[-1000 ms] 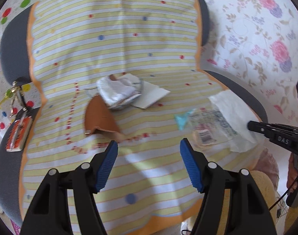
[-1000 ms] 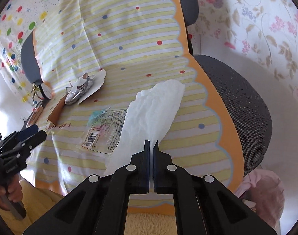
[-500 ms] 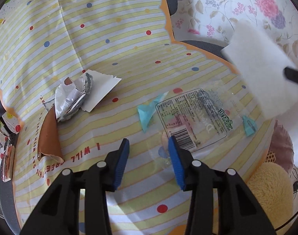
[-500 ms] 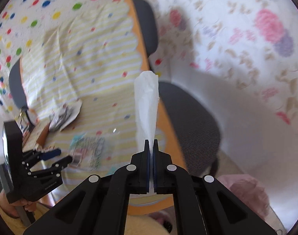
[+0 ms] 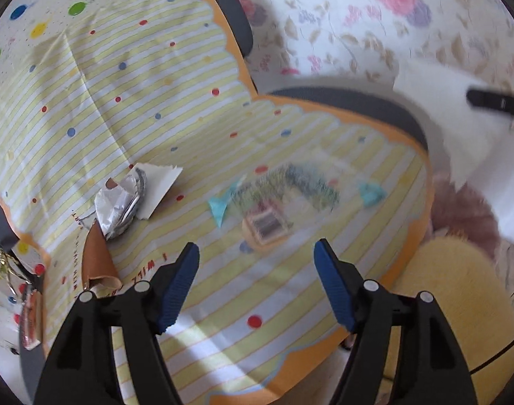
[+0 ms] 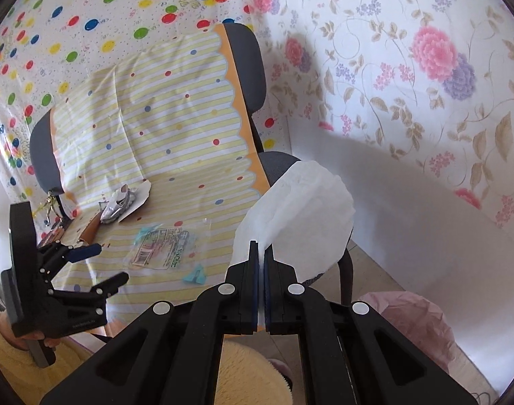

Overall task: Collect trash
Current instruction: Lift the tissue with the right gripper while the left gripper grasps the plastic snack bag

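A clear printed wrapper (image 5: 283, 199) lies flat on the striped cloth of the chair seat, with a teal scrap (image 5: 219, 207) at its left and another (image 5: 371, 194) at its right. My left gripper (image 5: 255, 244) hovers just short of the wrapper, its jaws opening with nothing between them. Further left lie crumpled foil (image 5: 120, 202), a white card (image 5: 159, 185) and a brown paper piece (image 5: 96, 263). My right gripper (image 6: 261, 248) is shut on a white tissue (image 6: 300, 216), held in the air off the seat's right edge.
The yellow striped cloth (image 5: 138, 101) covers a grey office chair (image 6: 250, 64). Keys and an orange tag (image 5: 30, 314) hang at the seat's left edge. A pink bag (image 6: 415, 317) sits on the floor to the right. A fluffy yellow garment (image 5: 452, 303) is near the seat's front.
My right gripper lifted the tissue off the seat, up and to the right. My left gripper moved right, from the foil to the clear wrapper, its jaws narrowing and then widening.
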Demonstrator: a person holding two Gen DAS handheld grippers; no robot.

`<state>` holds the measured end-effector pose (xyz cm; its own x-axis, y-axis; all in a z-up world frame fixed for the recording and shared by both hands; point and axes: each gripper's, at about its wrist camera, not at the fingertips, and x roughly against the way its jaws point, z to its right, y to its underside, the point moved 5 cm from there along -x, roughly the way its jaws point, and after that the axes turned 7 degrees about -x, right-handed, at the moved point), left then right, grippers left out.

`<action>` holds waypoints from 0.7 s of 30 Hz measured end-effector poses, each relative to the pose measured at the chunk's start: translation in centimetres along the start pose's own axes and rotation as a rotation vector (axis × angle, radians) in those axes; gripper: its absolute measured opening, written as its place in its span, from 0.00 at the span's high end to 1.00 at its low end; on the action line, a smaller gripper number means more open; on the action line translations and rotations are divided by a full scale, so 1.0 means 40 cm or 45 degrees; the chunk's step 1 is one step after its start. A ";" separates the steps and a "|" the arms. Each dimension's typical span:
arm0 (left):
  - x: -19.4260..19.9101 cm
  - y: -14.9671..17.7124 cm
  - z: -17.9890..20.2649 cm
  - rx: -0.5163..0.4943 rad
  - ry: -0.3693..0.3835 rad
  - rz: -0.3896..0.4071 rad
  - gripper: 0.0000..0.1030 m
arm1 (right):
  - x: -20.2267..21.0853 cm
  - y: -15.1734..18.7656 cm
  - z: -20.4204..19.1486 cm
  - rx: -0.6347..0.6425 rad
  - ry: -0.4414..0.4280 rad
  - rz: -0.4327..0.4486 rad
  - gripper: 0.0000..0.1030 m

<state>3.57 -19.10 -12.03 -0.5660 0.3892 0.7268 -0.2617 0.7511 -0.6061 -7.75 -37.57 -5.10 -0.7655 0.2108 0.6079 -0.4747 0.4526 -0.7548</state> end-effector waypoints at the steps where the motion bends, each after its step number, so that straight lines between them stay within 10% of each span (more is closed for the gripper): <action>1: -0.011 0.007 0.003 -0.015 0.003 -0.019 0.35 | -0.001 0.002 -0.001 -0.006 -0.005 -0.002 0.97; 10: -0.075 -0.031 0.014 -0.215 0.045 -0.022 0.53 | -0.009 0.001 -0.005 -0.017 -0.041 -0.006 0.97; 15: -0.115 -0.055 0.015 -0.245 0.059 -0.041 0.95 | -0.009 0.000 0.006 -0.026 -0.041 -0.002 0.97; 21: -0.070 -0.094 -0.063 0.058 0.121 0.066 1.00 | -0.005 -0.006 0.017 -0.045 -0.052 0.000 0.97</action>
<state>8.12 -21.67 -10.99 -0.5033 0.4772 0.7204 -0.2708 0.7046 -0.6559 -7.78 -38.31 -5.23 -0.7829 0.1759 0.5967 -0.4596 0.4829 -0.7454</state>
